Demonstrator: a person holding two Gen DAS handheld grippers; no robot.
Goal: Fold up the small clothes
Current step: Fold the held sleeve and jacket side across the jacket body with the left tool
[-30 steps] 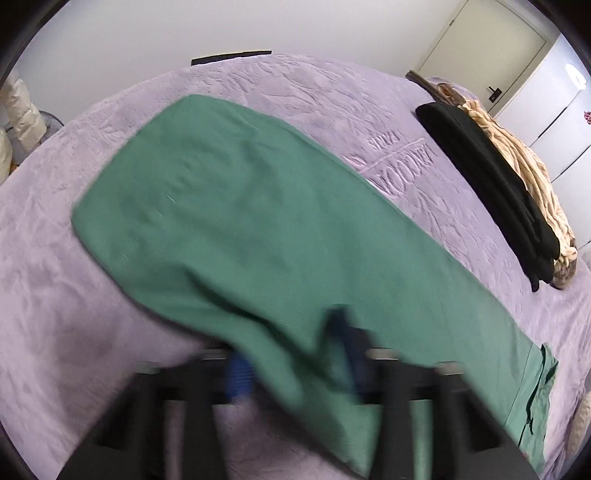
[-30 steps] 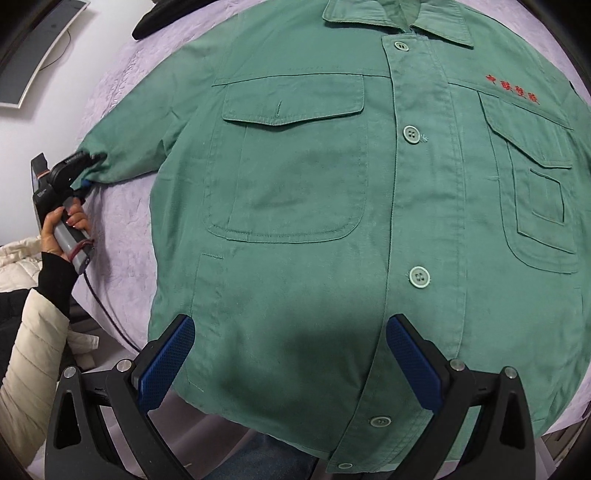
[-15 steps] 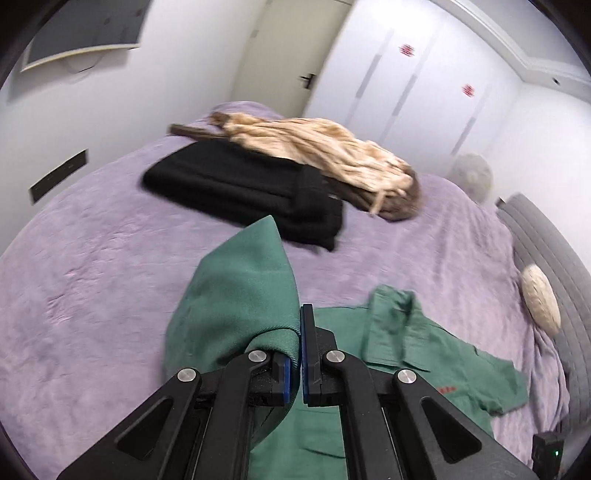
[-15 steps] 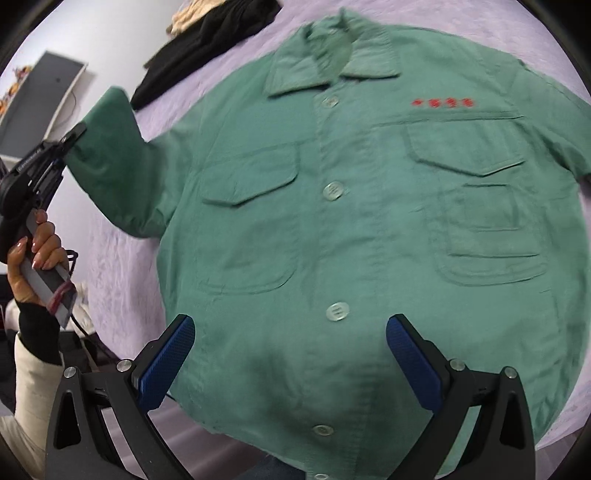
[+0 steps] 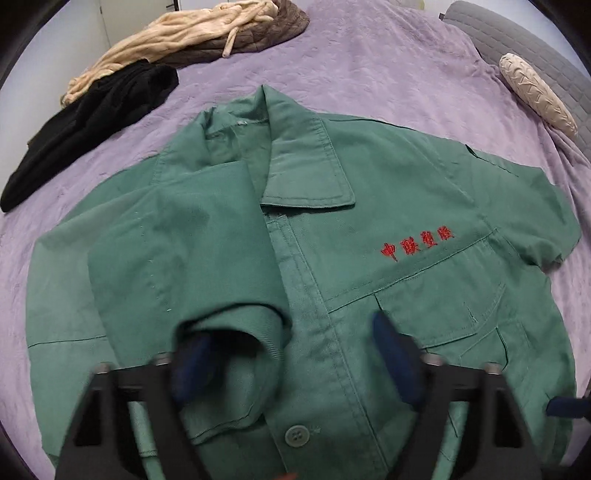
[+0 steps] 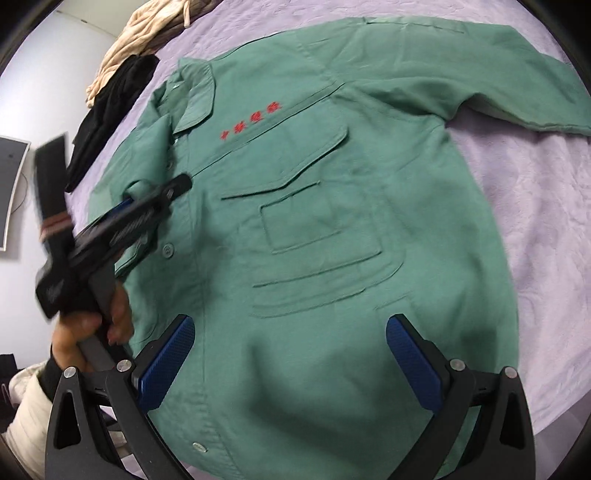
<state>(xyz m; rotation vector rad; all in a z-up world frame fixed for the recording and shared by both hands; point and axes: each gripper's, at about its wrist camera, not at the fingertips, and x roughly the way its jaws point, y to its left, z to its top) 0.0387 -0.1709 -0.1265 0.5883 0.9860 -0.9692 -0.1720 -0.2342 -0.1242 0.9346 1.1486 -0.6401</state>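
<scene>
1. Location of the work item: the green jacket (image 5: 369, 280) lies front-up on the purple bedspread (image 5: 388, 74), buttoned, collar toward the far side. One sleeve (image 5: 177, 258) is folded across the chest, its cuff resting near the placket; the other sleeve (image 6: 480, 74) extends flat to the side.

2. Left gripper (image 5: 291, 354): the jaws are opening. The cuff of the folded sleeve lies just beside one blurred pad, and no pad presses on it — the cloth reads as released.

3. Right gripper (image 6: 291, 354): the jaws stand wide above the lower front of the jacket, with nothing between them.

4. Handling estimate: the cloth looks like a medium-weight woven twill, soft and limp, not slippery and not fragile. It should hold a crease where laid but will sag and drag if lifted by one point.

5. Recommended grip points: take the extended sleeve at its cuff, where the stitched hem gives a firm doubled edge. For the body, take the hem corners or shoulder seams — avoid the buttons and pocket flaps, which bunch under the pads.

6. Surroundings: a black garment (image 5: 92, 122) and a beige garment (image 5: 177, 33) lie well apart from the jacket.
</scene>
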